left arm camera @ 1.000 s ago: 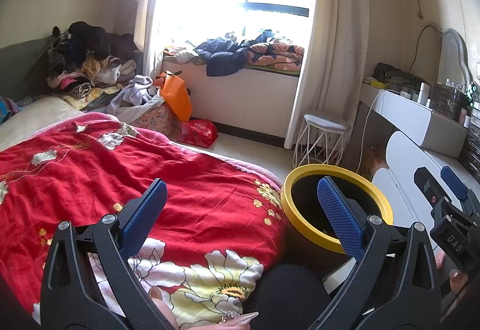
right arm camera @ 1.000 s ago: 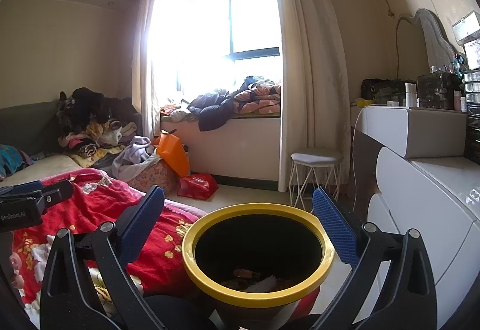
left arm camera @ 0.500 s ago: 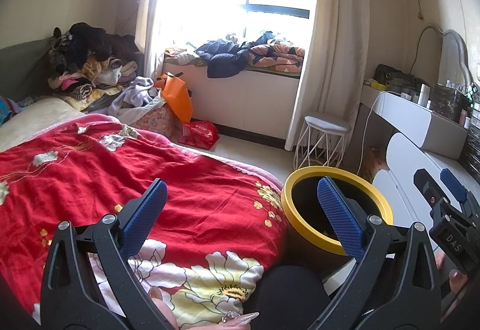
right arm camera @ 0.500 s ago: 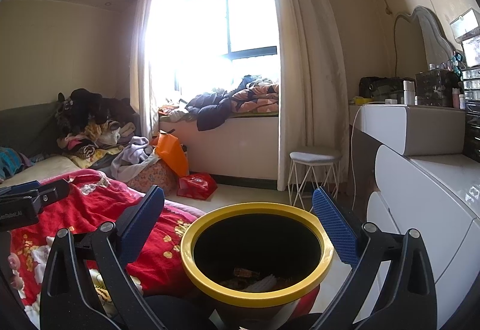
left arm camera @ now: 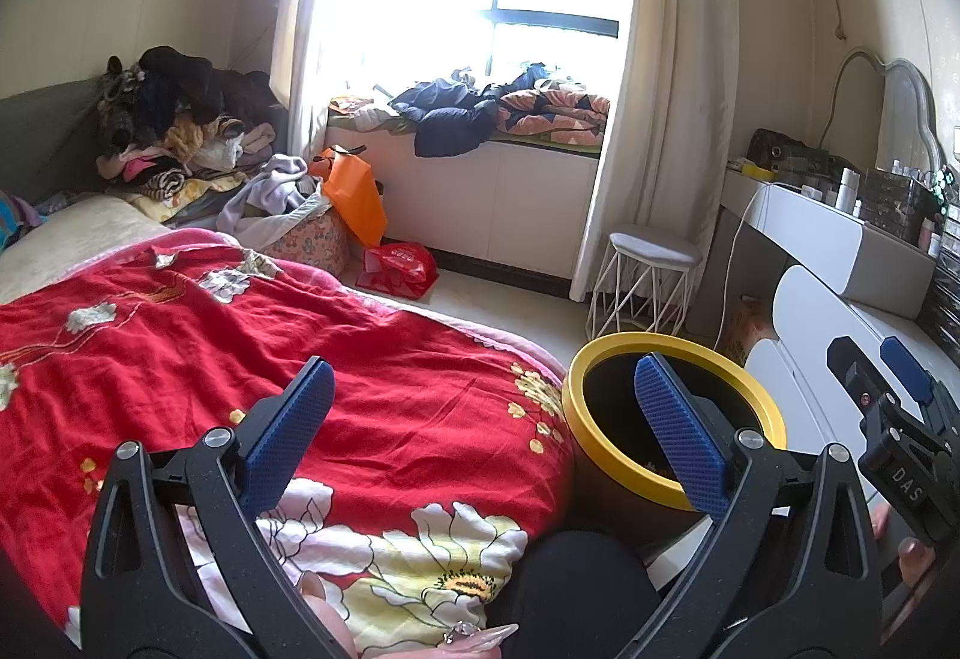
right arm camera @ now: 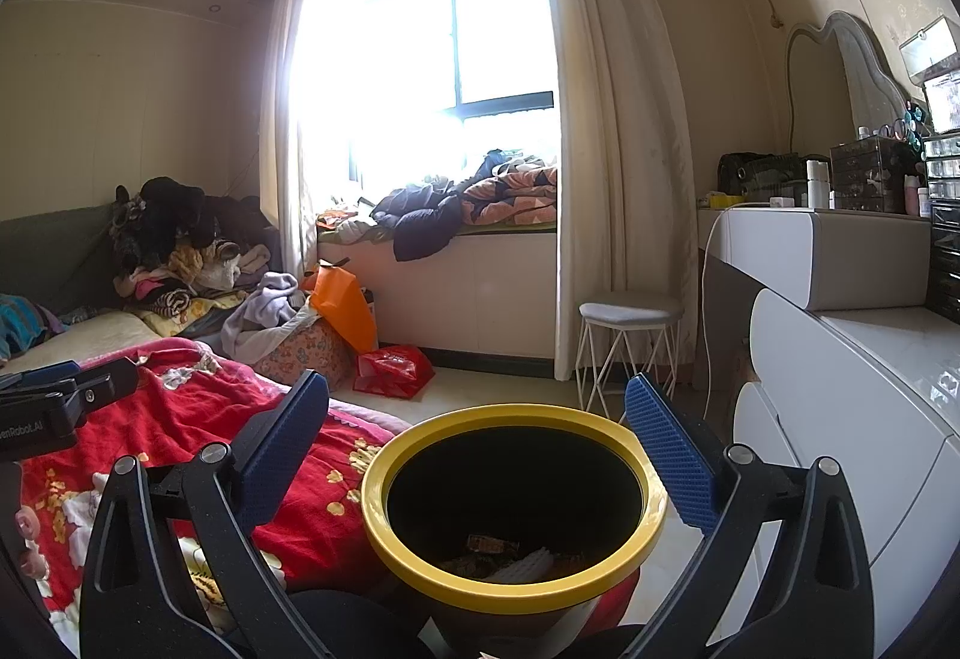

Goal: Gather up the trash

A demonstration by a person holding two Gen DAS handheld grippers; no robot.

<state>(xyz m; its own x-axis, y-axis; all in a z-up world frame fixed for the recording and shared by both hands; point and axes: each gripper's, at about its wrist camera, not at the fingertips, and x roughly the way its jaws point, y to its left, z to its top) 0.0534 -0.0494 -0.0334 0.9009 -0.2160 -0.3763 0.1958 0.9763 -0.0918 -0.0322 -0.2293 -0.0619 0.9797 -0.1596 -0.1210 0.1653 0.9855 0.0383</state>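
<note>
A black trash bin with a yellow rim (right arm camera: 515,491) stands on the floor between the bed and the white dresser; scraps of trash (right arm camera: 498,554) lie at its bottom. My right gripper (right arm camera: 477,455) is held open just above and around the bin's mouth, nothing between its blue pads. In the left wrist view the bin (left arm camera: 672,419) sits to the right, and my left gripper (left arm camera: 480,431) is open over the red floral blanket (left arm camera: 240,359), empty. The right gripper (left arm camera: 900,431) shows at the right edge there. Two small crumpled scraps (left arm camera: 163,258) lie on the blanket's far edge.
Piled clothes (left arm camera: 174,131) cover the far end of the bed. An orange bag (left arm camera: 354,197) and a red bag (left arm camera: 399,263) sit on the floor by the window seat. A white stool (left arm camera: 651,281) stands by the curtain; a dresser (right arm camera: 840,395) lines the right wall.
Both views have shifted only slightly; the right gripper has eased a little over the bin. Both grippers stay open and empty.
</note>
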